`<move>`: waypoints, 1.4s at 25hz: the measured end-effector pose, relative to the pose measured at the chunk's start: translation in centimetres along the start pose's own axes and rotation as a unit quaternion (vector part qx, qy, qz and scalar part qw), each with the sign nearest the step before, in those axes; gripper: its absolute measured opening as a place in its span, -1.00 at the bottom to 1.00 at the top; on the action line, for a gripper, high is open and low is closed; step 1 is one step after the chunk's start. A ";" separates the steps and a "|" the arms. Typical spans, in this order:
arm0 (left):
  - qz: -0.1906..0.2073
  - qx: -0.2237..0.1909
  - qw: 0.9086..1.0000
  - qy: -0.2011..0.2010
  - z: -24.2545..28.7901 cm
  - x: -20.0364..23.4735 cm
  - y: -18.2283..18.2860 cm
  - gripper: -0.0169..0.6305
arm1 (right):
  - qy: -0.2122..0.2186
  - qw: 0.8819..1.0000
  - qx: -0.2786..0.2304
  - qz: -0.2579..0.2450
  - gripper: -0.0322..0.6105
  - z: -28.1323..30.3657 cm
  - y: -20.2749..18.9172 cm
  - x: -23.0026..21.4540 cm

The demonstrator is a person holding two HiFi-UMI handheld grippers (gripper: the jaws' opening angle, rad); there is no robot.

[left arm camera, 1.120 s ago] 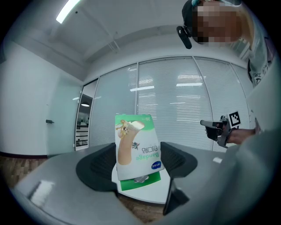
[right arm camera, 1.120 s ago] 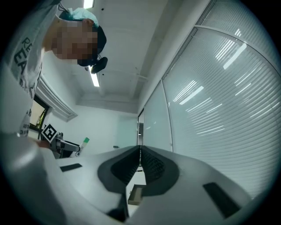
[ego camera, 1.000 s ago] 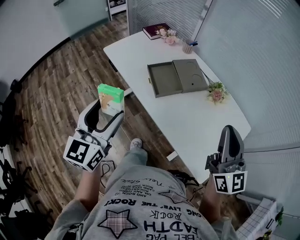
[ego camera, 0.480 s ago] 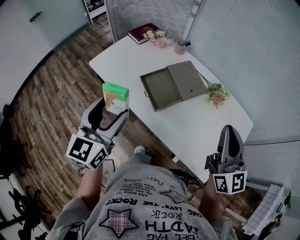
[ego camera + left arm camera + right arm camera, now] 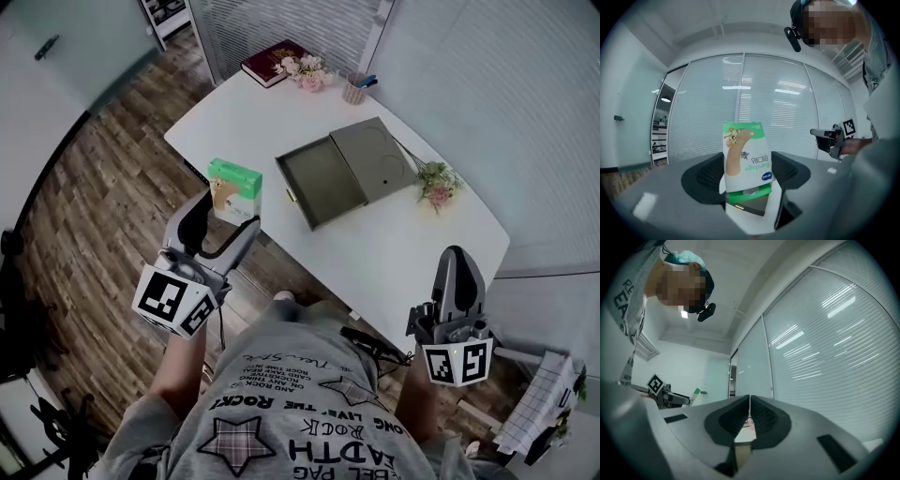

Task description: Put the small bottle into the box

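Observation:
My left gripper (image 5: 230, 212) is shut on a small green-and-white carton (image 5: 235, 185) and holds it upright in the air, just off the white table's (image 5: 394, 253) near-left edge. In the left gripper view the carton (image 5: 745, 150) stands between the dark pads and shows a printed arm. The open olive-grey box (image 5: 321, 183) lies on the table's middle, with its lid (image 5: 375, 157) laid flat to its right. The tray looks empty. My right gripper (image 5: 457, 260) hangs shut and empty off the table's near-right corner, its jaws pressed together (image 5: 749, 405).
A dark red book (image 5: 272, 63), pink flowers (image 5: 305, 72) and a pen cup (image 5: 355, 91) stand at the table's far end. Another flower spray (image 5: 436, 187) lies right of the lid. Wooden floor (image 5: 103, 206) spreads to the left, and glass walls with blinds stand behind.
The table and box have slid left and lower in the head view. My left gripper, still holding the carton, now sits closer to the table's edge. The right gripper has barely moved.

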State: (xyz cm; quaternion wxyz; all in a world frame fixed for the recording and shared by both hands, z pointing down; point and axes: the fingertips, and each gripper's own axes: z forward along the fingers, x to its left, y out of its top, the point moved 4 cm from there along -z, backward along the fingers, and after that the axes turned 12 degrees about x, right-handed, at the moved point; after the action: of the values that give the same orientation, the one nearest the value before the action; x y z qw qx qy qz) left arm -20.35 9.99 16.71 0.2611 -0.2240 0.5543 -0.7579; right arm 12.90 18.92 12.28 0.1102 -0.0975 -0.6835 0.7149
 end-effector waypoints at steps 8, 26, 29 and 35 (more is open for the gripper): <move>-0.019 0.018 0.999 0.029 1.3 0.2 -0.5 0.06 | 0.043 0.999 -0.001 0.005 -0.85 4.0 -0.2 -1.8; -0.028 0.054 0.995 0.075 6.0 -3.4 -1.5 0.06 | 0.126 0.991 0.014 0.031 -0.85 8.4 -3.0 -6.9; -0.028 0.059 0.995 0.075 8.2 -3.5 -2.2 0.06 | 0.130 0.991 0.017 0.038 -0.85 9.6 -4.6 -8.5; -0.026 0.074 0.995 0.064 8.4 -4.0 -2.5 0.06 | 0.144 0.988 0.030 0.042 -0.85 10.2 -4.6 -7.6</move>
State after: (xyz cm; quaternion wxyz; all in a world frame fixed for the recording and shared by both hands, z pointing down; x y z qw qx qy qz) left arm -12.37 7.12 21.28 0.2212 -0.1696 0.5063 -0.8161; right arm 17.28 7.17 17.31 0.1796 -0.2246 -0.6340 0.7178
